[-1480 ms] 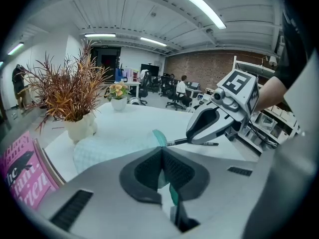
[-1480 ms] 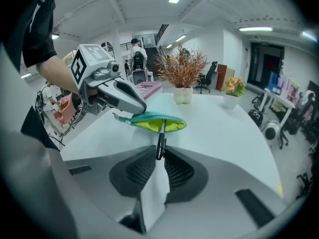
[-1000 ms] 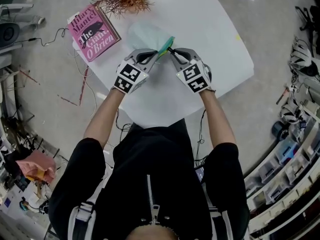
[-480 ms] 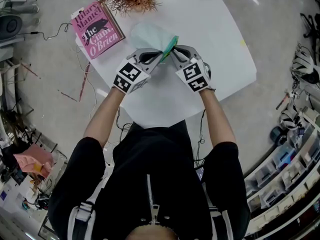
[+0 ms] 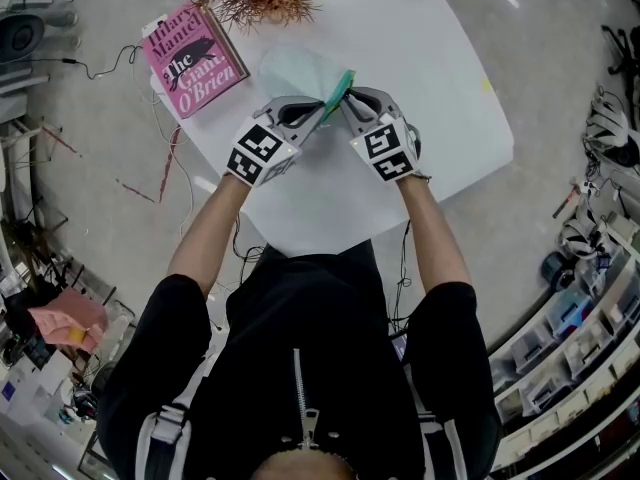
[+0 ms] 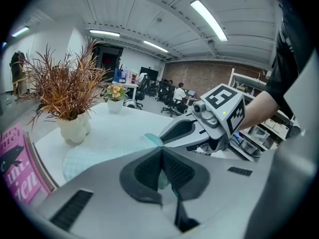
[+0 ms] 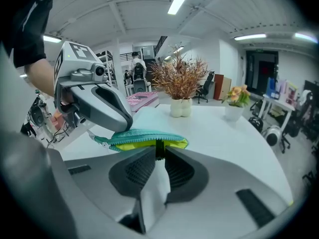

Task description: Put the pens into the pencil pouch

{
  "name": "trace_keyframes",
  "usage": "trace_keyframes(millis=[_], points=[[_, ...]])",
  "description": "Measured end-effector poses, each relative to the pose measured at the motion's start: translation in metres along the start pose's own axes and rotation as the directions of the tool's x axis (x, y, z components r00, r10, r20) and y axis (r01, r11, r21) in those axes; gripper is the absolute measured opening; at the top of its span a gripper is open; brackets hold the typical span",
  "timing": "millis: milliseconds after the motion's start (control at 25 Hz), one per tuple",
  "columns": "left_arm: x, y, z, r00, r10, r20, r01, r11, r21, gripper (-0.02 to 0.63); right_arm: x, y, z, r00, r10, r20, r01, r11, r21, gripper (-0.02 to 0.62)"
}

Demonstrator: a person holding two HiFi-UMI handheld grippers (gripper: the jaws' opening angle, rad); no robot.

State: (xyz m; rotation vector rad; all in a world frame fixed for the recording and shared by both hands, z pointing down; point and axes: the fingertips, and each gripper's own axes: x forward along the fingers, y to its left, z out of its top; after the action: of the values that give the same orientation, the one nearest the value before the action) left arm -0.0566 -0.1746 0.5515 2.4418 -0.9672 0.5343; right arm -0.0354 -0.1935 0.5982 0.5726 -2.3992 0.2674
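In the upper middle, the left claw (image 5: 318, 115) is pinching the pencil pouch (image 5: 336, 92), now tilted steeper; the right claw (image 5: 346, 104) is easing open on a thin dark piece (image 7: 158, 151) at its mouth, perhaps releasing it

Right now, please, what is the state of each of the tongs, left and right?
Left tongs: closed on the edge of the teal pouch.
Right tongs: closed on a dark tab at the pouch zipper; they have just opened a little.
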Motion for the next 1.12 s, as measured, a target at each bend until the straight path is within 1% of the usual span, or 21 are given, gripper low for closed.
trace_keyframes(millis=[280, 560, 880, 1120], points=[[0.002, 0.0, -0.004, 1.0, 0.013, -0.01, -0.013, 1.0, -0.016, 0.021, -0.013, -0.008, -0.007, 0.999, -0.031, 0.017, 0.03, 0.997, 0.071, 0.109], [0.004, 0.001, -0.007, 1.0, 0.015, -0.016, -0.015, 1.0, -0.017, 0.021, -0.049, -0.018, -0.022, 0.993, -0.119, 0.012, 0.117, 0.987, 0.114, 0.13], [0.004, -0.002, -0.009, 0.999, 0.012, -0.03, -0.011, 1.0, 0.011, 0.021, -0.1, -0.027, -0.057, 0.975, -0.224, -0.015, 0.223, 0.957, 0.184, 0.137], [0.006, -0.003, -0.013, 0.999, 0.013, -0.044, -0.012, 1.0, 0.024, 0.021, -0.122, -0.018, -0.092, 0.961, -0.268, -0.067, 0.276, 0.932, 0.233, 0.138]])
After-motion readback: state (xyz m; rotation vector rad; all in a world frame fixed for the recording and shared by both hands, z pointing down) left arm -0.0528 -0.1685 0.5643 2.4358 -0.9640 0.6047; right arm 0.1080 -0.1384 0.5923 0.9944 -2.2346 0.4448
